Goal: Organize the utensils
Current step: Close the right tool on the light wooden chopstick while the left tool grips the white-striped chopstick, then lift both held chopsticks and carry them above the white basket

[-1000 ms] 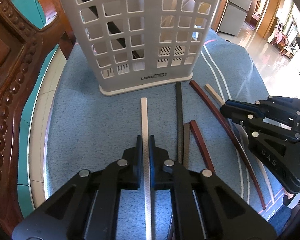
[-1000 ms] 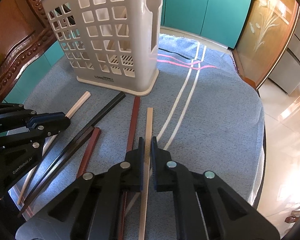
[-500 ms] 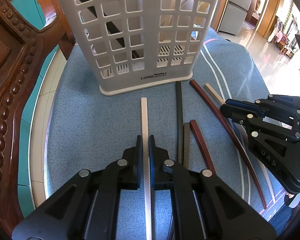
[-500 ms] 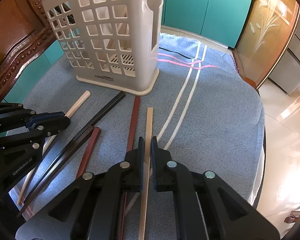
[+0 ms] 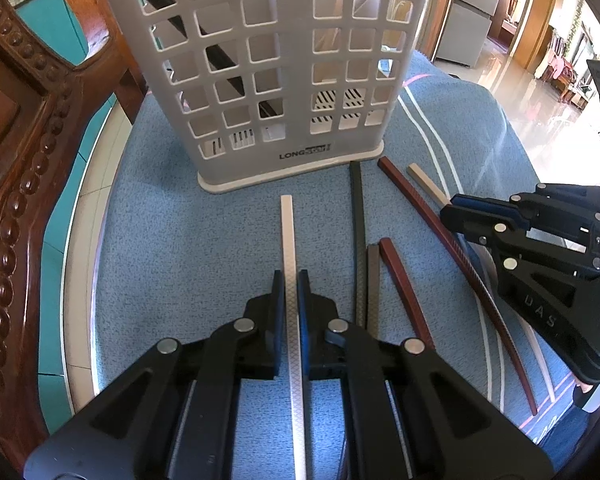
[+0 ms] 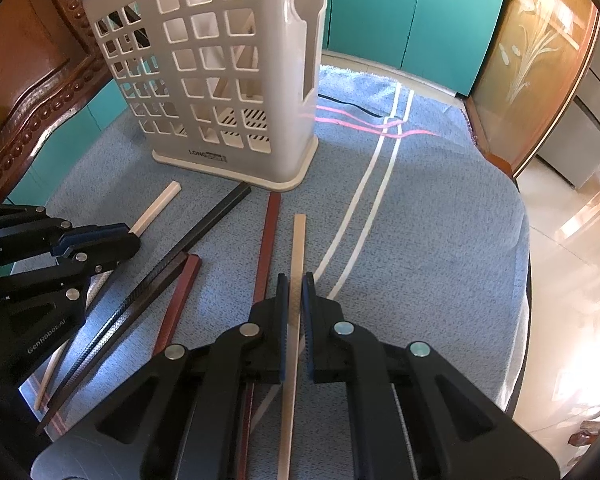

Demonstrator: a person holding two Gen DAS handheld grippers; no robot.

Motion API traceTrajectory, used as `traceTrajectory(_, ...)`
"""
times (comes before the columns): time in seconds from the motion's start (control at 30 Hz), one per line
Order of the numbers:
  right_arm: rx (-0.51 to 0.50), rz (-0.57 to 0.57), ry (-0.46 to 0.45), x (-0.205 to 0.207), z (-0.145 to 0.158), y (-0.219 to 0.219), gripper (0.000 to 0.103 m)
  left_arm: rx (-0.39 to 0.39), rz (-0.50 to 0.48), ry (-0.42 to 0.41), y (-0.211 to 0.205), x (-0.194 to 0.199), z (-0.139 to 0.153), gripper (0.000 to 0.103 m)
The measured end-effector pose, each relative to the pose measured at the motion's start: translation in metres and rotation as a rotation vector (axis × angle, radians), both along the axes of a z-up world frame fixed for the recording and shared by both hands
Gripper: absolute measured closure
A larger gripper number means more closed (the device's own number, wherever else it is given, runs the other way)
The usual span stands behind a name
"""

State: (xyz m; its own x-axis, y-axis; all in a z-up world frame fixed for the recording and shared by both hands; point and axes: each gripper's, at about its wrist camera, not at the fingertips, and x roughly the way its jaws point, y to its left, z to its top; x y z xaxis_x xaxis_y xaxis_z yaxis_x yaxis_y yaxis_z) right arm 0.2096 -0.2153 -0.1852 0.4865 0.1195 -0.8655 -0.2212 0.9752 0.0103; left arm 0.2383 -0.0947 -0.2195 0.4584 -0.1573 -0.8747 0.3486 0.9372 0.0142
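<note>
No visible change: nothing moved since earlier frames.

The white perforated utensil holder (image 5: 276,60) carries a small dark brand mark low on its front wall, just above the base: "LONG" is plain, and the rest sits in a dark block that cannot be read; the same mark shows, smaller, on the holder in the right wrist view. At the right edge of the left wrist view, the right gripper (image 5: 446,212) bears the raised letters "DAS". At the lower left of the right wrist view, the left gripper (image 6: 134,236) bears "GenRobot.AI".
</note>
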Motion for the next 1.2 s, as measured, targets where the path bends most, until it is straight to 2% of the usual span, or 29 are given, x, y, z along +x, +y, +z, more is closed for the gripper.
traceTrajectory(0.47, 0.015, 0.001, -0.006, -0.002, 0.001, -0.002, 0.096, -0.005, 0.006, -0.001, 0.000, 0.002, 0.000, 0.096)
traceTrajectory(0.6, 0.036, -0.019, -0.032, -0.002, 0.012, -0.010, 0.096, -0.016, 0.021, -0.021, 0.006, 0.002, 0.007, 0.096)
traceTrajectory(0.83, 0.115, -0.014, -0.164, -0.025, 0.065, -0.029, 0.096, -0.101, 0.026, -0.142, 0.021, -0.015, 0.056, 0.096)
traceTrajectory(1.03, 0.228, 0.005, -0.323, -0.078, 0.117, -0.052, 0.096, -0.208, -0.024, -0.287, 0.034, -0.054, 0.118, 0.096)
traceTrajectory(1.2, 0.266, 0.012, -0.432, -0.107, 0.158, -0.062, 0.096, -0.273, -0.042, -0.391, 0.045, -0.084, 0.168, 0.096)
